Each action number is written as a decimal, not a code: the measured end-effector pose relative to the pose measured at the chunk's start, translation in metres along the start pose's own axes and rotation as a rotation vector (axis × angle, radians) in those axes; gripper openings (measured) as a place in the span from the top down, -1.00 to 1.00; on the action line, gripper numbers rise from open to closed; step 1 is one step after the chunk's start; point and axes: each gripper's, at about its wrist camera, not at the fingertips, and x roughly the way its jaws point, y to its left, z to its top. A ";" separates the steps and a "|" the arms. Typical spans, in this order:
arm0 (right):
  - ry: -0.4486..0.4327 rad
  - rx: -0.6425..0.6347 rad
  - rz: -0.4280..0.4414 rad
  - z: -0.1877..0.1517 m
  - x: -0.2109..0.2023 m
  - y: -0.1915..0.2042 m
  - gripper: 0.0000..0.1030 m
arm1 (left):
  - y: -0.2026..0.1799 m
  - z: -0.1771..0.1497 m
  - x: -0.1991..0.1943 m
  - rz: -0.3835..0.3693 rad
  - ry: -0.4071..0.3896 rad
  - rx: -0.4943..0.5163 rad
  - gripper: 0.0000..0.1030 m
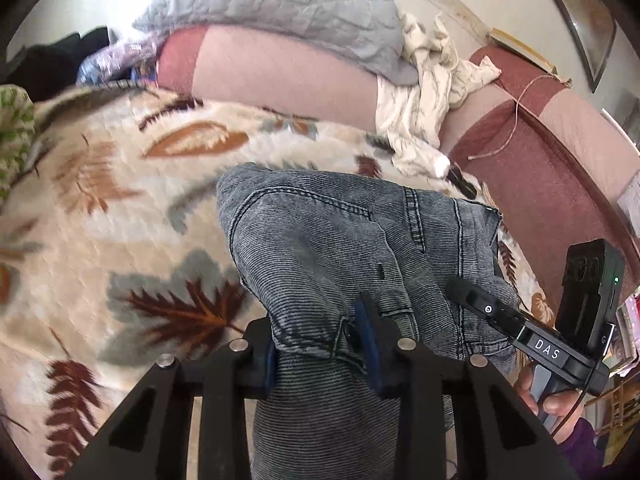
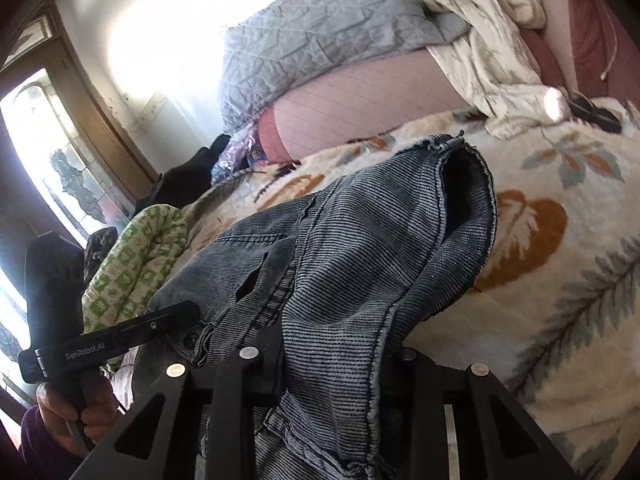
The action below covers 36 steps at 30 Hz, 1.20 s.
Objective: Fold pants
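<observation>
Left tool (image 1: 320, 354) pinching grey denim pants (image 1: 340, 248) bunched between blue pads; right tool (image 2: 328, 372) also clamped on cloth. Pants lifted just above leaf-print blanket (image 1: 100, 208) on bed, likely to align fold.

Grey-blue ribbed pants (image 1: 320, 248); bunched, lifted

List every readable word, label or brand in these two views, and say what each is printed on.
"DAS" – white letters on the body of the right gripper, seen in the left wrist view.
"GenRobot.AI" – on the body of the left gripper, seen in the right wrist view.
A lone letter beside "DAS", at the edge, is too small to read.
</observation>
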 end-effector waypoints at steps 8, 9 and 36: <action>-0.029 -0.047 0.034 0.019 0.021 0.026 0.38 | 0.011 0.016 -0.010 0.097 -0.041 0.032 0.31; -0.023 -0.048 0.035 0.019 0.025 0.028 0.38 | 0.014 0.016 -0.009 0.106 -0.038 0.030 0.31; 0.148 -0.049 -0.095 -0.009 0.079 0.019 0.03 | 0.047 -0.025 0.035 0.303 0.027 0.004 -0.19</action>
